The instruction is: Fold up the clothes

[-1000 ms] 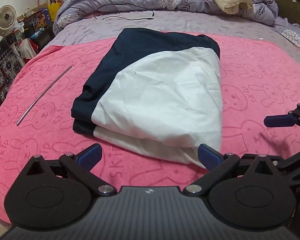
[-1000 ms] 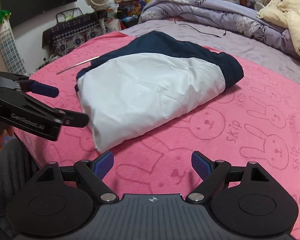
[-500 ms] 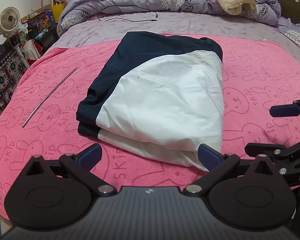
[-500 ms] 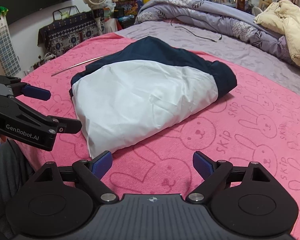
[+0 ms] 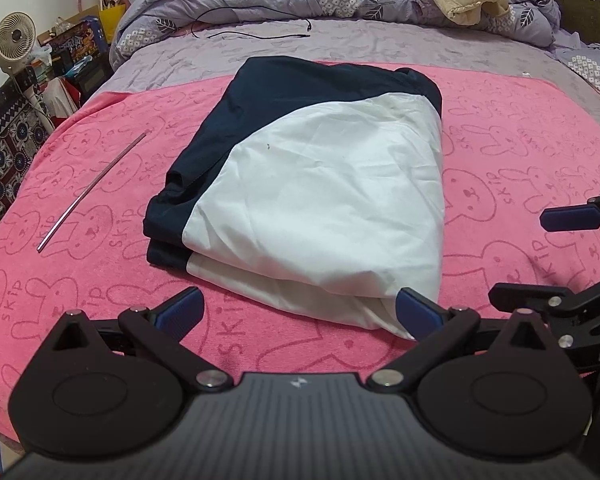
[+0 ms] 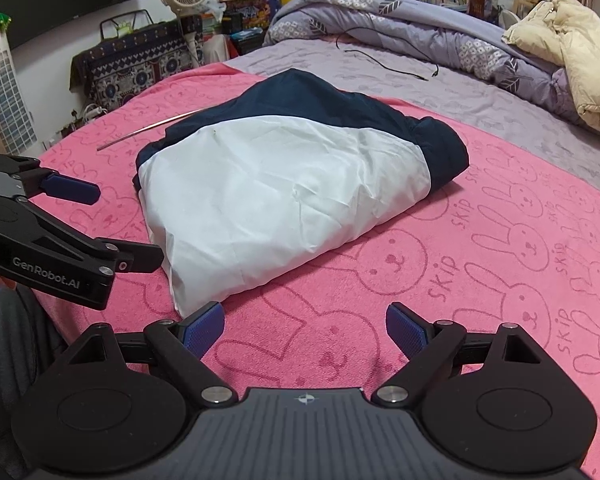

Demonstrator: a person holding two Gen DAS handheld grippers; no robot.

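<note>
The navy-and-white garment of thin smooth fabric [image 5: 312, 200] lies folded into a compact, roughly rectangular bundle in the middle of the pink bunny-print towel blanket [image 5: 520, 152] spread over the bed; its white panel faces up, the navy part lies at the far end and down the left edge, and its layered edges show at the near side. By the look of it the folding of this piece is finished or nearly so, and the step in hand is the release and pull-back; neither tool touches the cloth. The left gripper [image 5: 298, 310] hangs just short of the near edge with its blue pads spread wide and nothing between them, though its right pad overlaps the bundle's near corner in its own view; the right gripper [image 6: 304, 326] hovers over bare blanket beside the same corner, jaws likewise wide and empty. The next move, I judge, calls either for a light press to flatten the puffed white top or for setting this bundle aside and reaching for another garment; the slippery fabric may spring open if nudged. A thin silvery metal rod [image 5: 92, 190] lies on the blanket well to the left of the garment; a black cable [image 5: 256, 34] rests on the lilac sheet beyond. Against the frames of a second ago, both cameras now sit a little farther back and higher, so the bundle shows slightly smaller and farther off; the garment itself has not shifted, and the right jaws have hardly widened.
</note>
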